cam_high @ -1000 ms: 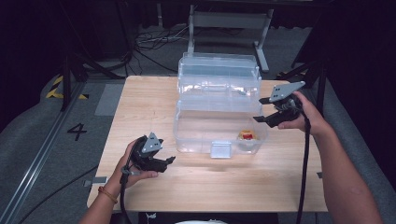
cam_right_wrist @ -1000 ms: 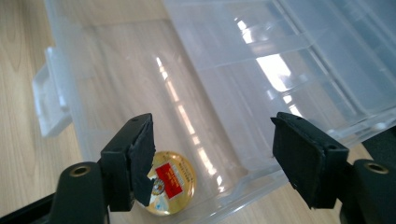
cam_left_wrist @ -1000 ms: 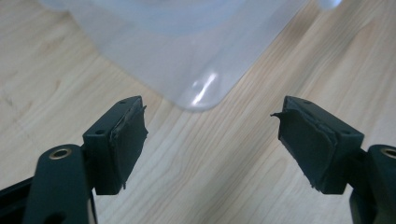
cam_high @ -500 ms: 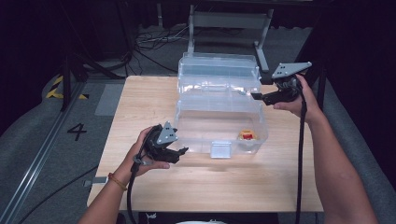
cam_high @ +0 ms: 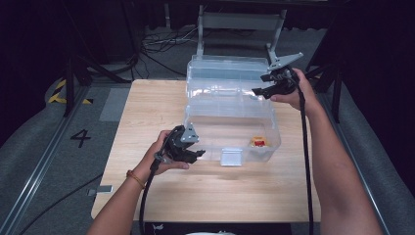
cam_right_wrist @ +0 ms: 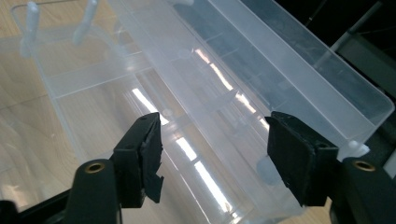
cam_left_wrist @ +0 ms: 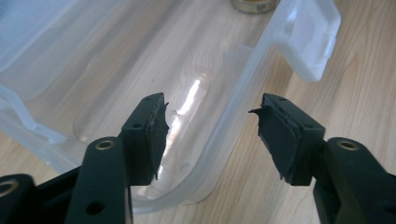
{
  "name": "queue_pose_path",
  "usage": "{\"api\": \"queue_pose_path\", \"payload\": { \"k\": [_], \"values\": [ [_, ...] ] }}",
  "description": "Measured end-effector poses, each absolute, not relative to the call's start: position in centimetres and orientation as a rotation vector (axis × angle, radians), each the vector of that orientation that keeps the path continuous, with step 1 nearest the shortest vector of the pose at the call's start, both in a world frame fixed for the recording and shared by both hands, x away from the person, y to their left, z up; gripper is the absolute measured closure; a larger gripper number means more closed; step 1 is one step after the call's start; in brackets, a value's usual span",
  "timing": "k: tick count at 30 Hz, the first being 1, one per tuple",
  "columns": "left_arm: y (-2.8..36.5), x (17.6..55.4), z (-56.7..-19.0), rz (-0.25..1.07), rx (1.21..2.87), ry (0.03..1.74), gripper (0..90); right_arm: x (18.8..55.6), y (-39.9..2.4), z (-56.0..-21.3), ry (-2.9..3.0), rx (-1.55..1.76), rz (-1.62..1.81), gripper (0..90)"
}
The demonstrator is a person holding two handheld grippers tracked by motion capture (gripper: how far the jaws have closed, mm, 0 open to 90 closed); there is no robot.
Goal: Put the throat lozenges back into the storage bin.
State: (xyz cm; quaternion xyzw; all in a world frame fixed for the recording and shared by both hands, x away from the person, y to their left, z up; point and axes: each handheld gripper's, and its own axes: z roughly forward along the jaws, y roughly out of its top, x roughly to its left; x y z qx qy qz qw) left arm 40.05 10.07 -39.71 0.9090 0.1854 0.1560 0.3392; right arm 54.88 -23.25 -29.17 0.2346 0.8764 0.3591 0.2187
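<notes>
High view: clear box (cam_high: 230, 122) at tabletop centre, lid (cam_high: 230, 73) raised at 12 o'clock. Left claw (cam_high: 188, 152) straddles the 7 o'clock corner, closing without contact; right claw (cam_high: 266, 89), also narrowing, is empty beside the lid. Best pinch both rims squarely.

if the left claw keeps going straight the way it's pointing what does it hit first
Most likely the near corner rim of the clear plastic box. The left claw is open, its jaws having just been closing, and they straddle that wall without touching it. Depth is hard to judge, so this is a best guess.
</notes>
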Motion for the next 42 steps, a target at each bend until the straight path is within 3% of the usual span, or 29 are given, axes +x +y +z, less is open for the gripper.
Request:
{"api": "queue_pose_path", "payload": {
  "k": [8,10,22,31,42],
  "values": [
    [8.8,41.1,-40.6,0.352,2.53,0.428,55.3,56.2,-21.6,-30.0,2.497,0.627,0.918,48.4],
    [8.6,41.3,-40.8,0.354,2.542,0.427,56.5,56.3,-21.4,-30.1,2.495,0.612,0.904,56.2],
    [7.1,41.8,-40.4,0.32,2.654,0.341,72.5,56.9,-21.0,-30.5,2.523,0.602,0.879,65.6],
    [6.5,42.1,-40.1,0.292,2.7,0.374,73.7,56.6,-19.5,-29.5,2.587,0.496,0.694,76.2],
    [6.4,41.9,-40.3,0.304,2.681,0.422,71.8,56.3,-19.5,-29.3,2.616,0.437,0.77,83.2]
  ]
}}
